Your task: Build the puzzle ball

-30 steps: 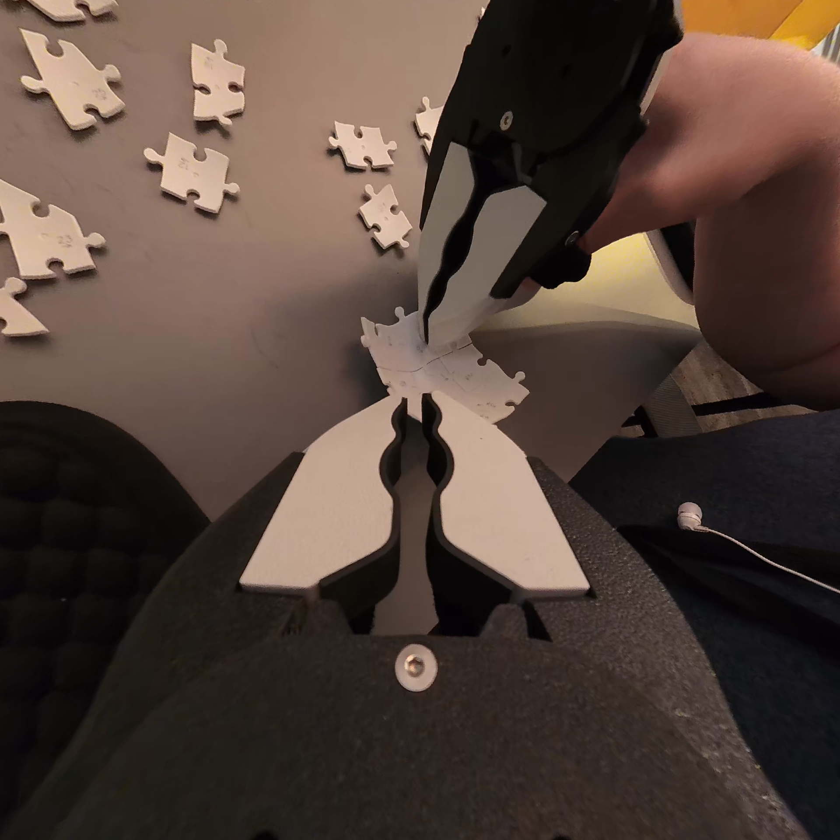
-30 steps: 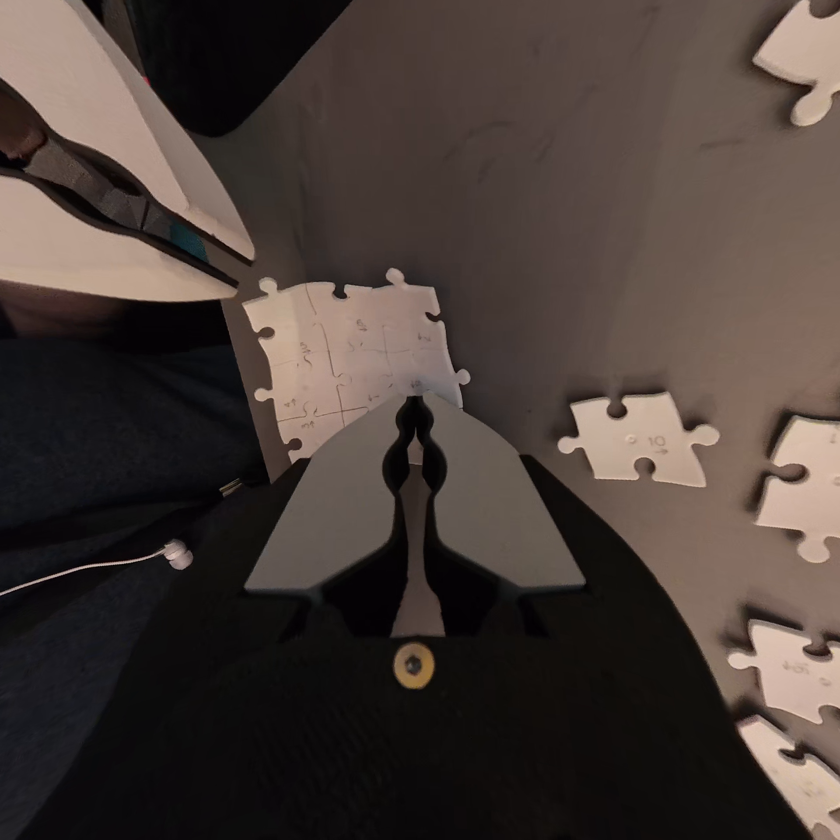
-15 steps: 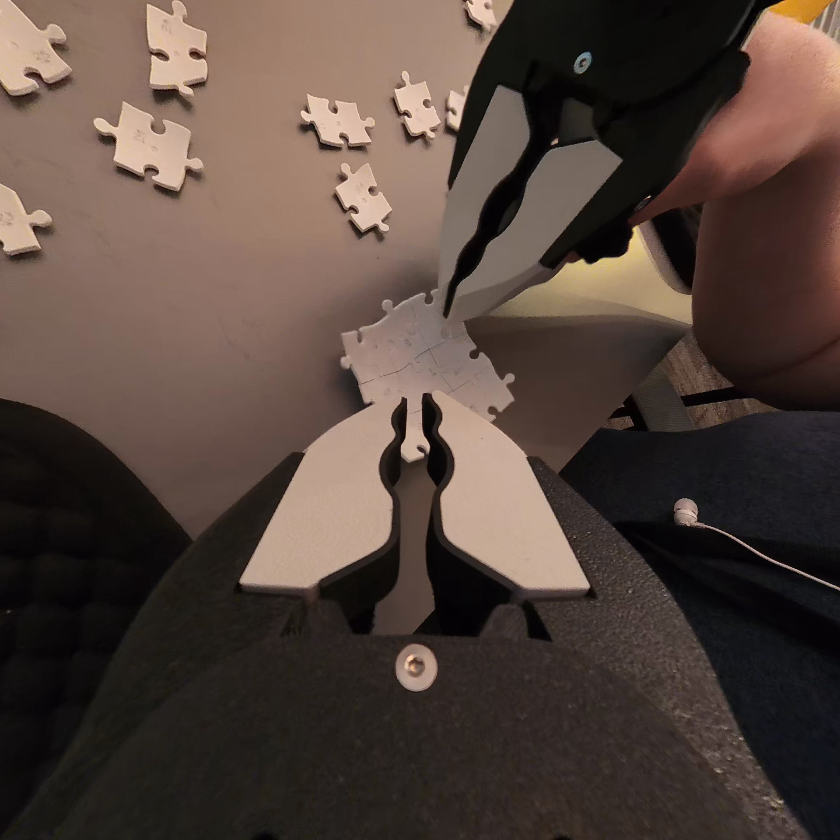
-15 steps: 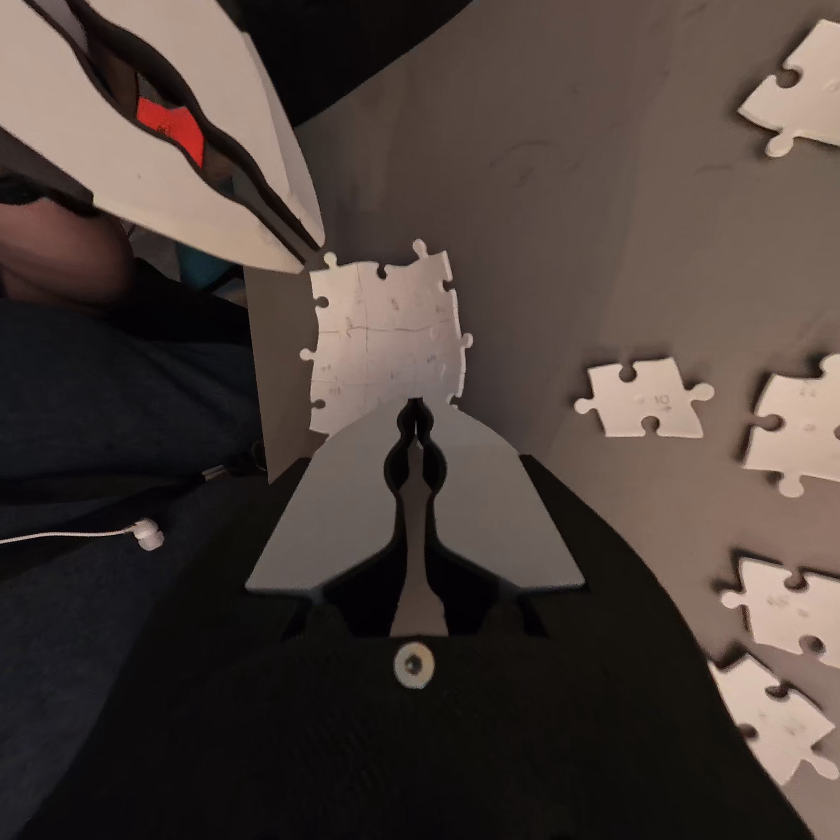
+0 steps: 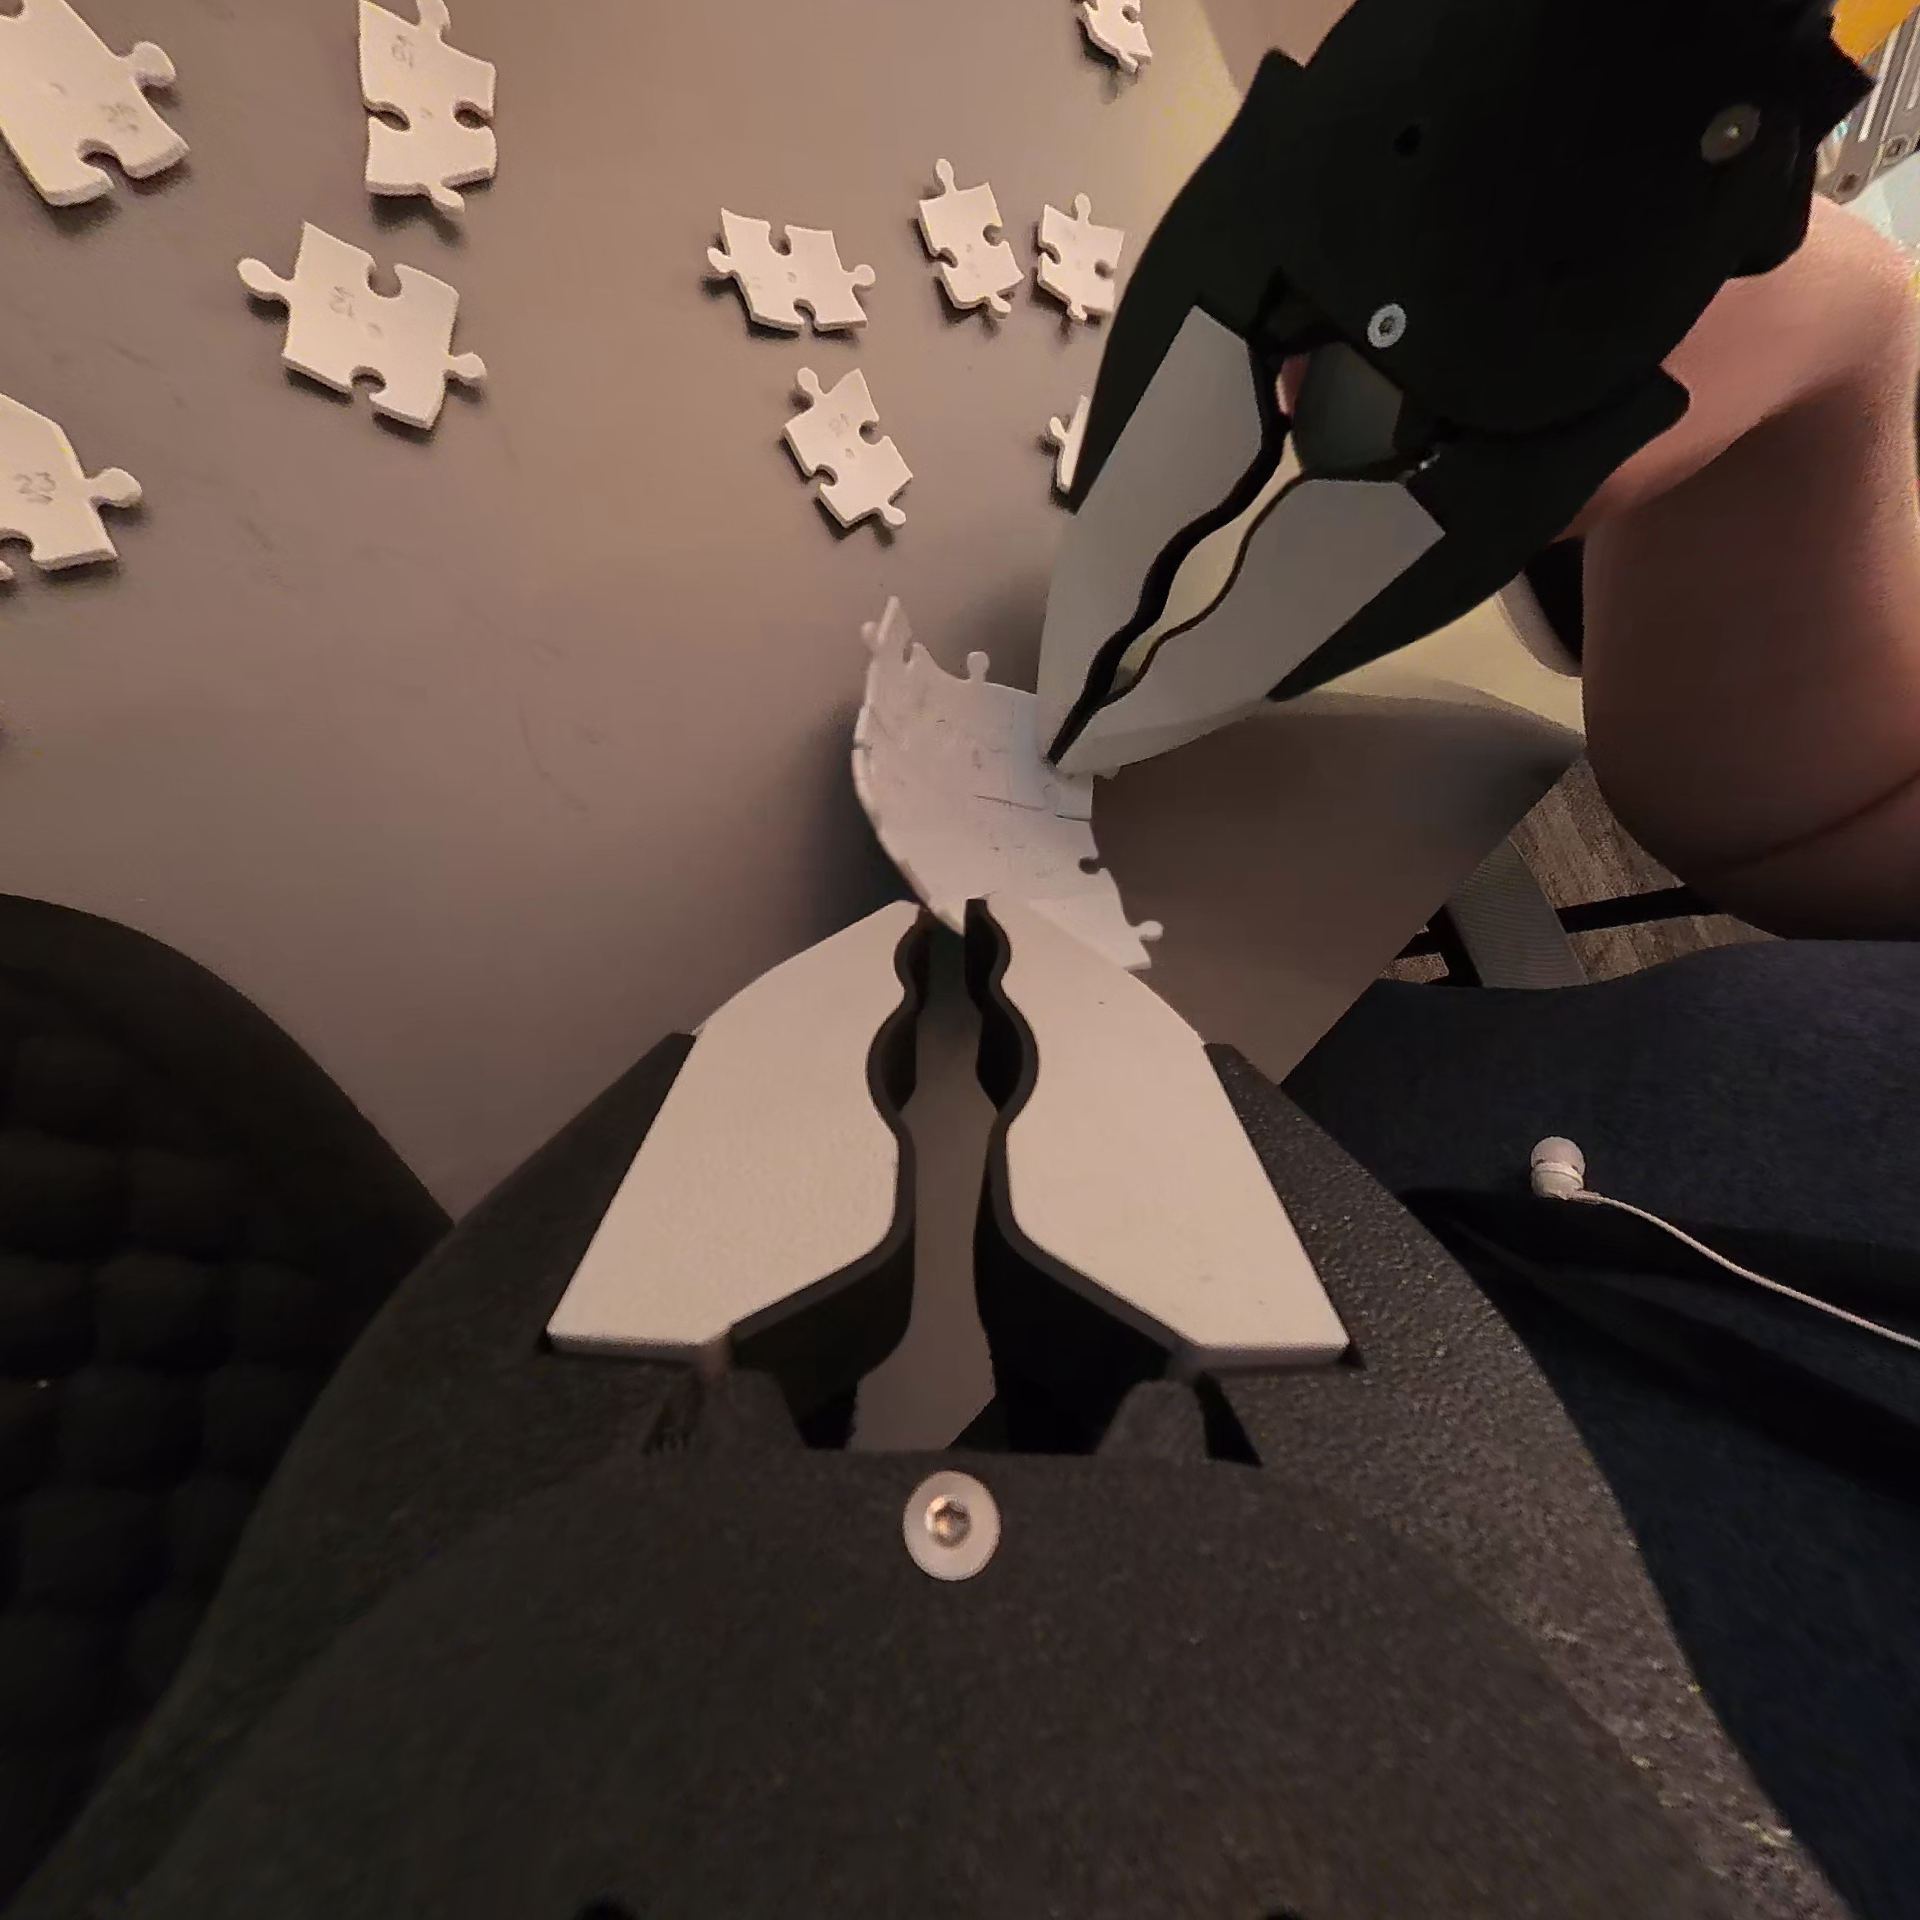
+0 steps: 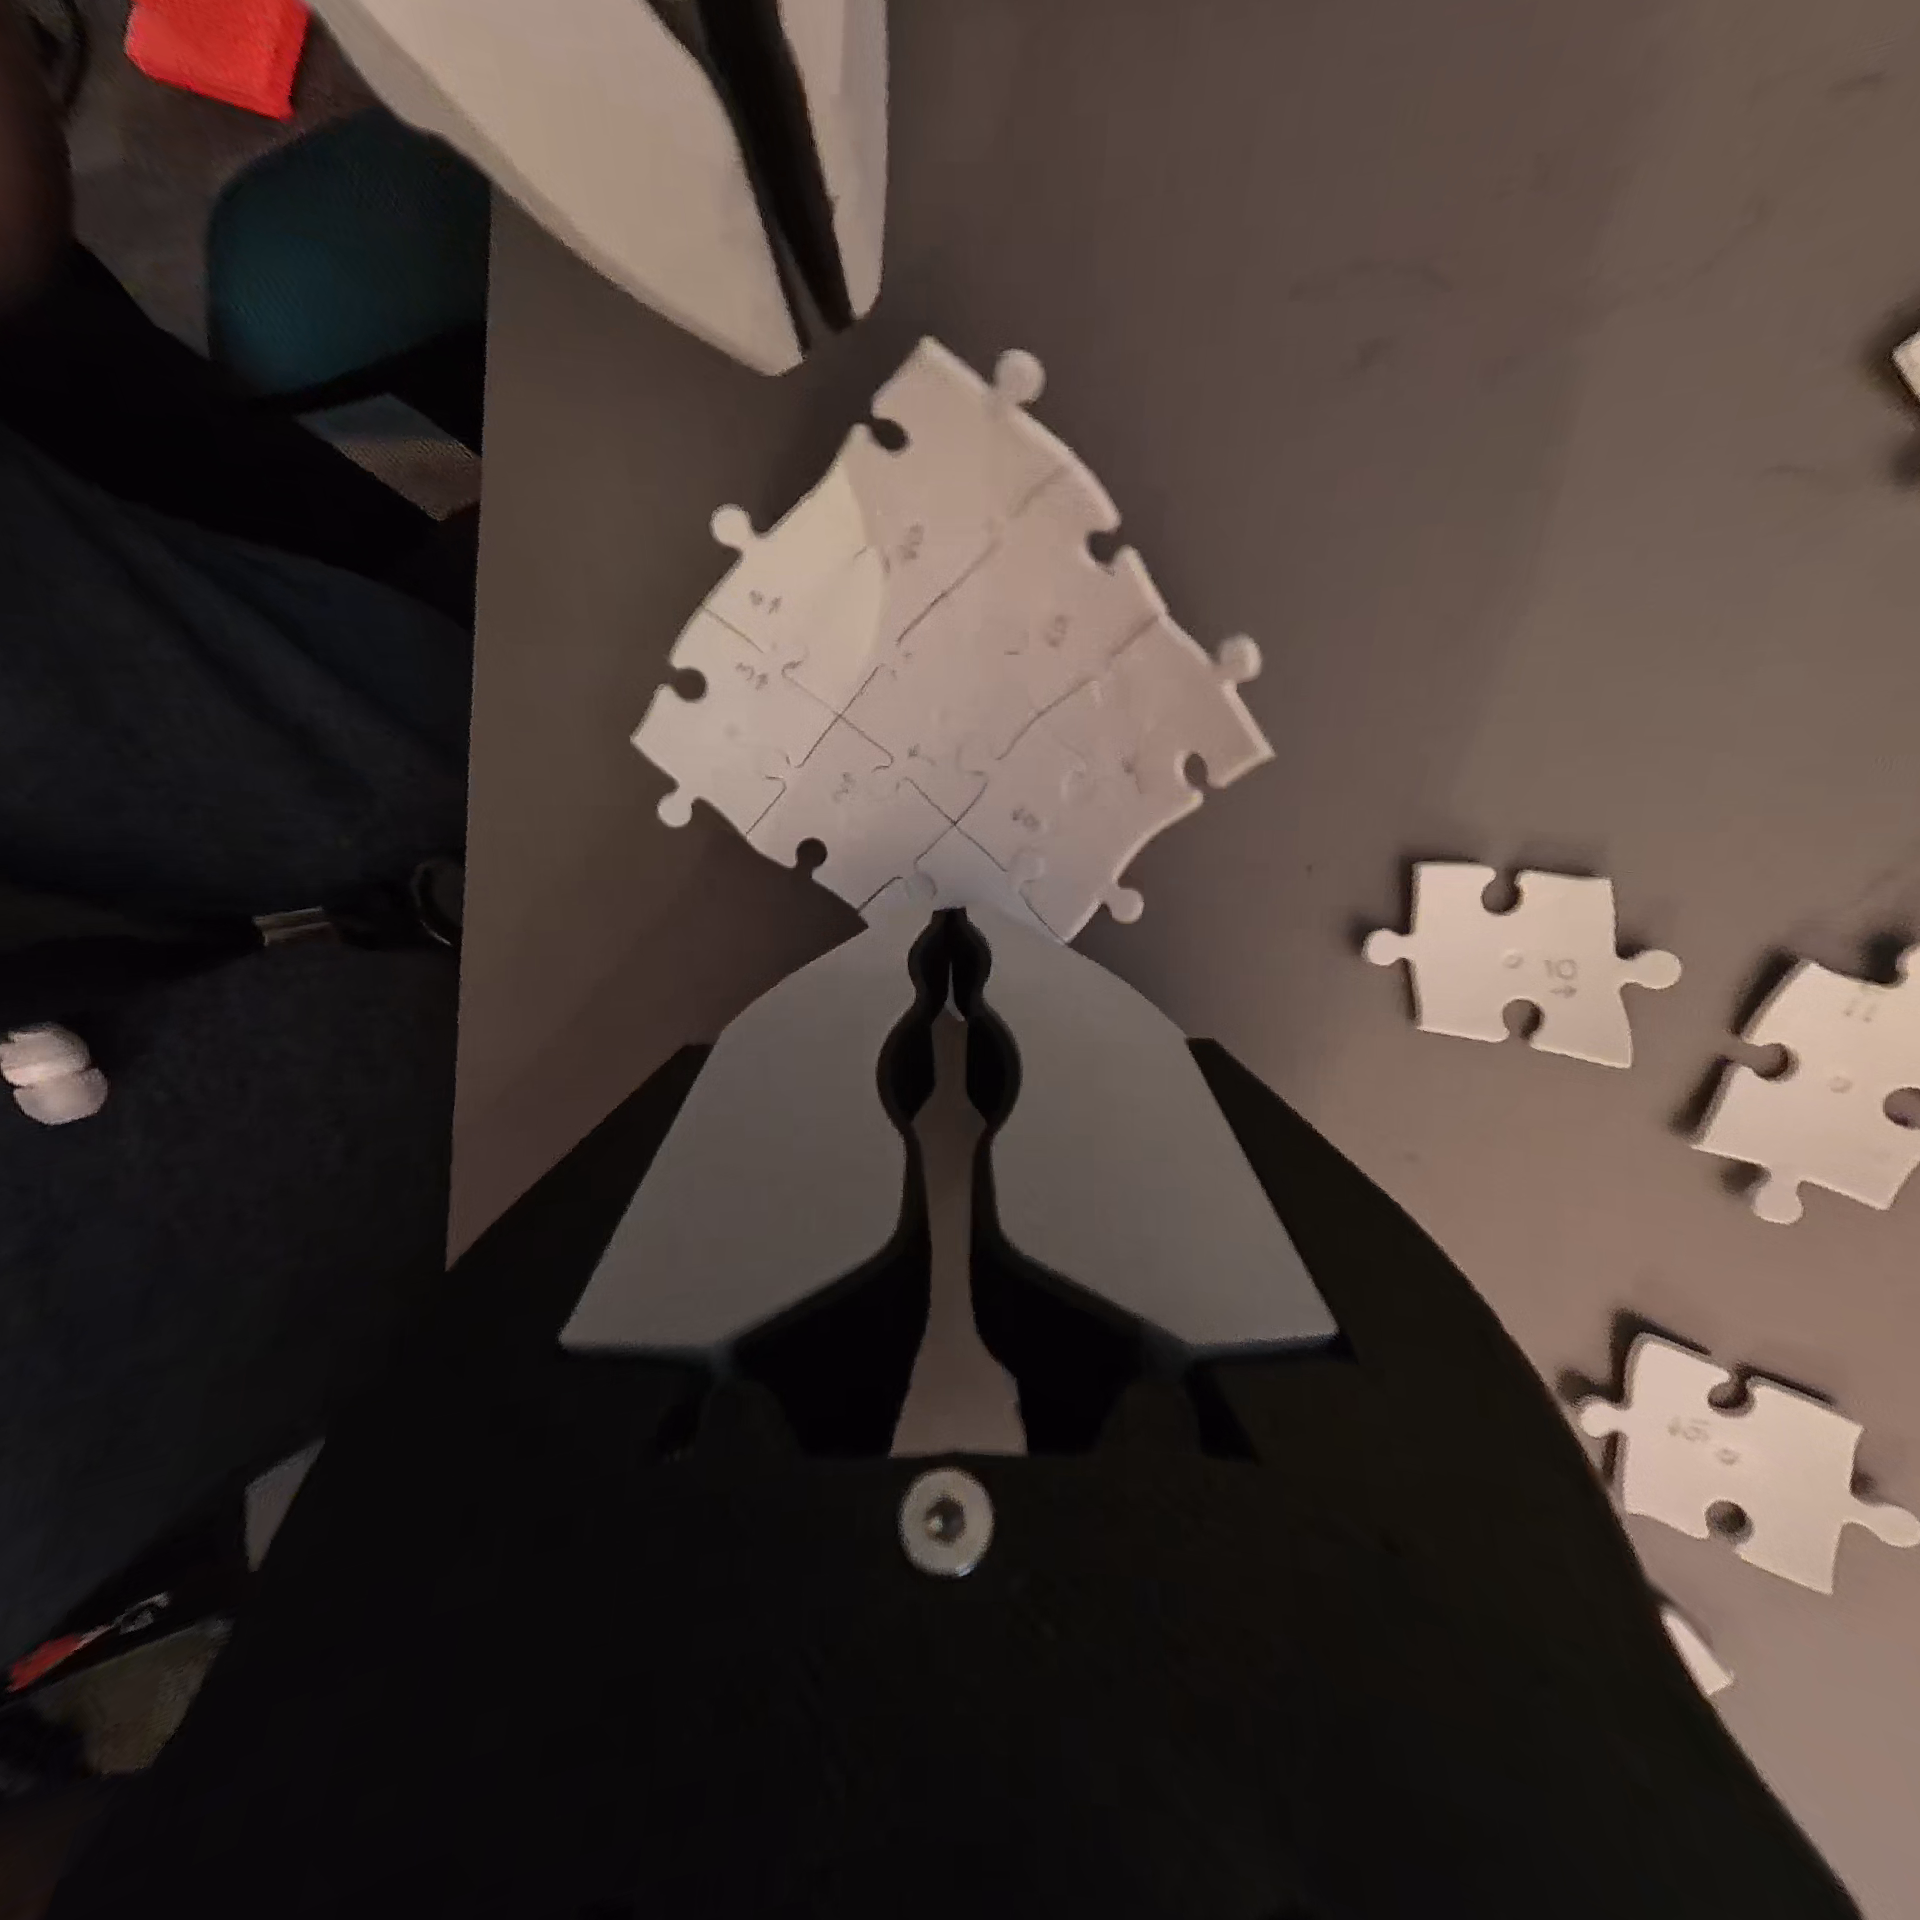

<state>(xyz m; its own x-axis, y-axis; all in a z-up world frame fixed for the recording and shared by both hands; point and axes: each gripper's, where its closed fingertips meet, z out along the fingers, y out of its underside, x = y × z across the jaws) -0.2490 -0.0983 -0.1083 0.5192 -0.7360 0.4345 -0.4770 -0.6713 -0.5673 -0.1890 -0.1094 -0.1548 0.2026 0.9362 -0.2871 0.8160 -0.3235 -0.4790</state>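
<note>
joined puzzle panel (image 6: 951,665): one curved white sheet of interlocked pieces, count unclear, held in air at desk (image 5: 468,727) near edge | right tongs (image 6: 951,920): pinching panel's corner | left tongs (image 5: 943,912): tips narrow, at panel's lower edge, grip cannot be told | loose pieces (image 6: 1519,971): nine whole or cut off in left view, flat on desk, well apart from panel

Left hand-held gripper (image 5: 943,914) fingers nearly closed; right hand-held gripper (image 6: 951,920) pinched, angled toward left.
</note>
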